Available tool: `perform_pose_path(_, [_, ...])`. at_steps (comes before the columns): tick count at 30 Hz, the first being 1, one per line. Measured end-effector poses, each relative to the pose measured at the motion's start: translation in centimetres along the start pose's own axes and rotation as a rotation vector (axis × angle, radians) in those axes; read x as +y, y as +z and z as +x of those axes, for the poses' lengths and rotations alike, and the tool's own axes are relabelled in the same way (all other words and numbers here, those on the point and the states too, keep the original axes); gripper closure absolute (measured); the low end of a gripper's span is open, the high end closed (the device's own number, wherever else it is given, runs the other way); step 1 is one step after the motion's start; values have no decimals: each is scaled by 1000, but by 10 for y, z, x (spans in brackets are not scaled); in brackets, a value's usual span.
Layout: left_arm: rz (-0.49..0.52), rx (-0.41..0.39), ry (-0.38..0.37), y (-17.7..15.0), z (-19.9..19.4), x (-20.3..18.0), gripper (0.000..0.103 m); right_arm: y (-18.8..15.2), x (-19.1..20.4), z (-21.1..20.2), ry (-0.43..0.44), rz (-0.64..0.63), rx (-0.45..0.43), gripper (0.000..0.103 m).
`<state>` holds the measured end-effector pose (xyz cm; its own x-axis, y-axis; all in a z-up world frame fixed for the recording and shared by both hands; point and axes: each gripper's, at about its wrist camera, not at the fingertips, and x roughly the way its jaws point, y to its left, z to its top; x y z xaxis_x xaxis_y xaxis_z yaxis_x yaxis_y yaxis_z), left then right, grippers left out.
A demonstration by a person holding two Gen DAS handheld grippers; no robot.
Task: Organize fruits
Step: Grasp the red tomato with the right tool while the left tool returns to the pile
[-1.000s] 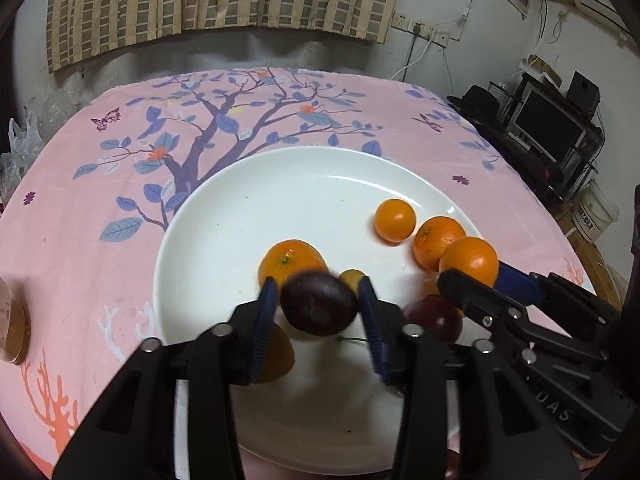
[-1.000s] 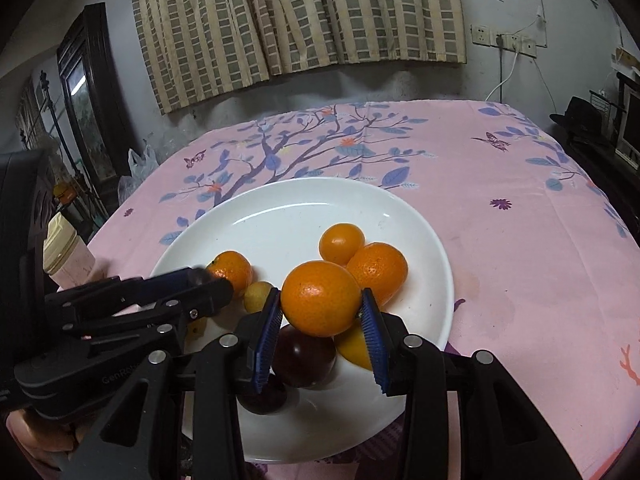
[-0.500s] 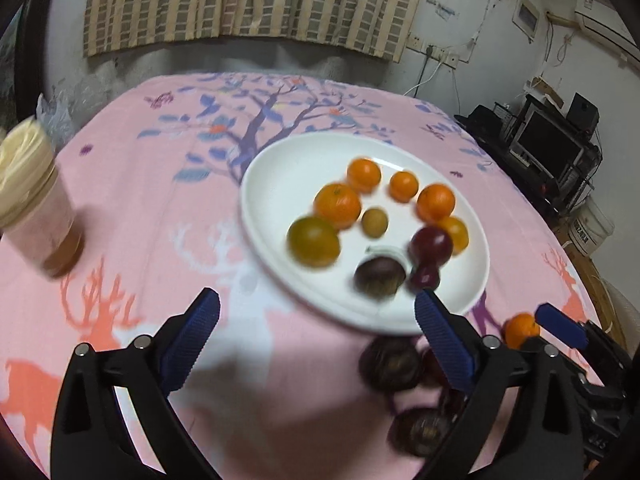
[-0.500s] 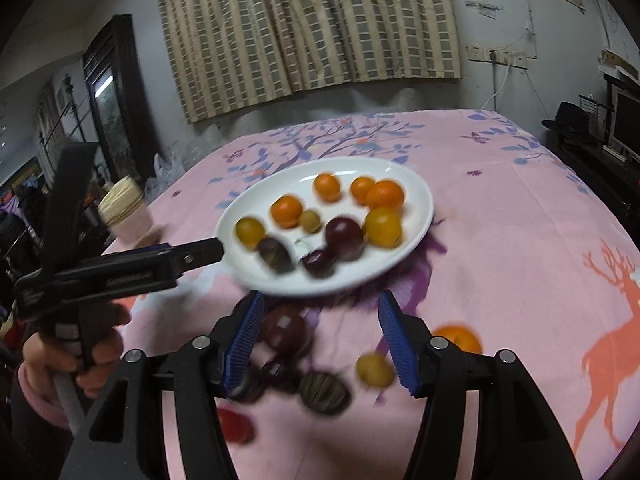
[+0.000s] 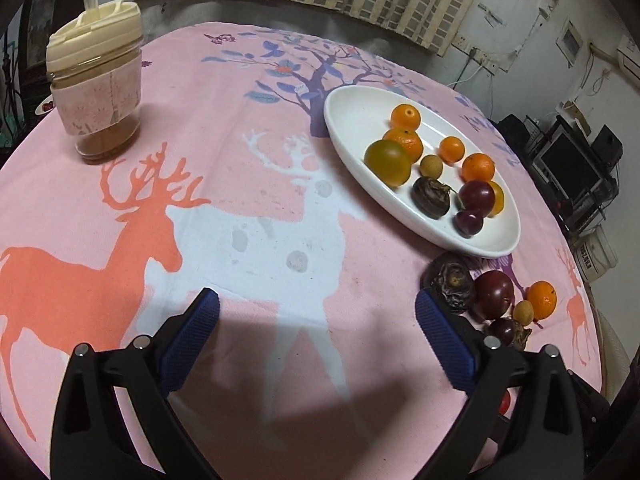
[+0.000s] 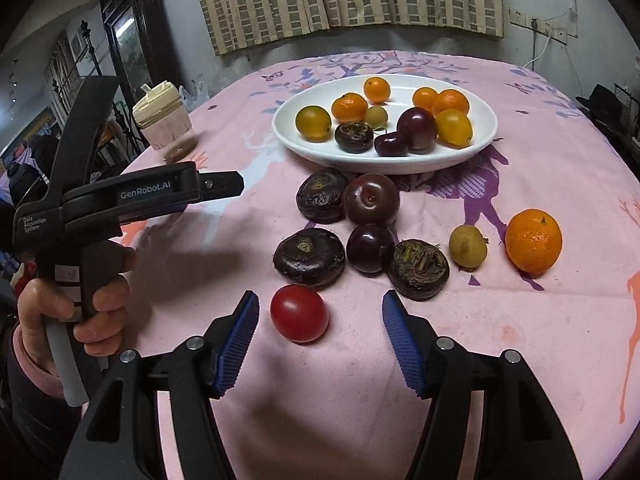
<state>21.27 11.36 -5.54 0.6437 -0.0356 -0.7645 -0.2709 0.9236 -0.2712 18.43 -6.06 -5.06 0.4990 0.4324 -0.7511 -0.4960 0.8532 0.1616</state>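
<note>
A white plate (image 6: 472, 152) (image 5: 348, 120) holds several oranges, plums and a dark chestnut-like fruit. On the cloth in front of it lie loose fruits: a red tomato (image 6: 299, 313), dark water chestnuts (image 6: 309, 257), plums (image 6: 371, 199), a small yellow fruit (image 6: 468, 246) and an orange (image 6: 533, 245) (image 5: 541, 300). My right gripper (image 6: 320, 340) is open and empty, with the tomato just ahead between its fingers. My left gripper (image 5: 316, 340) is open and empty over bare cloth, left of the loose fruits; it also shows in the right wrist view (image 6: 224, 184).
A lidded jar (image 5: 96, 88) (image 6: 166, 124) stands at the table's far left. The round table has a pink deer-and-tree cloth (image 5: 240, 208). Electronics (image 5: 568, 160) and a bucket (image 5: 596, 252) stand beyond the right edge.
Both grippers have let go of their fruits onto the plate, opened wide and drawn back toward the near edge. The left one has swung left, so the jar shows.
</note>
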Motion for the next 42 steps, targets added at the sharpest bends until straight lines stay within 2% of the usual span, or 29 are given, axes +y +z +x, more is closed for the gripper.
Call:
perform_pose_path(6, [3, 6, 4, 1, 1, 0, 6, 1, 0, 4, 20, -13, 24, 50])
perform_pose_path(15, [4, 16, 8, 2, 3, 0, 6, 2, 6, 7, 18, -42, 42, 56])
perform_pose_path(21, [4, 18, 8, 2, 3, 0, 6, 1, 4, 7, 13, -35, 44, 65])
perform_pose_path(24, [2, 21, 7, 2, 4, 1, 6, -1, 8, 8, 36, -51, 49, 74])
perform_pose_path(27, [2, 25, 8, 2, 6, 1, 6, -2, 11, 6, 28, -62, 42, 74])
perform_pose_path(29, [1, 25, 7, 2, 5, 1, 6, -2, 4, 4, 76, -24, 26, 75])
perform_pose_path(33, [9, 24, 2, 2, 6, -1, 6, -3, -31, -14, 146, 159, -99, 75])
perform_pose_path(35, [37, 20, -24, 0, 5, -5, 6, -4, -44, -15, 137, 234, -110, 75])
perform_pose_path(38, [118, 21, -93, -5, 3, -23, 6, -4, -49, -16, 140, 264, -118, 75])
perform_pose_path(40, [224, 24, -148, -13, -2, -43, 6, -3, -48, -18, 144, 257, -126, 75])
perform_pose_path(42, [346, 21, -157, -23, -7, -66, 6, -4, -49, -19, 157, 261, -135, 75])
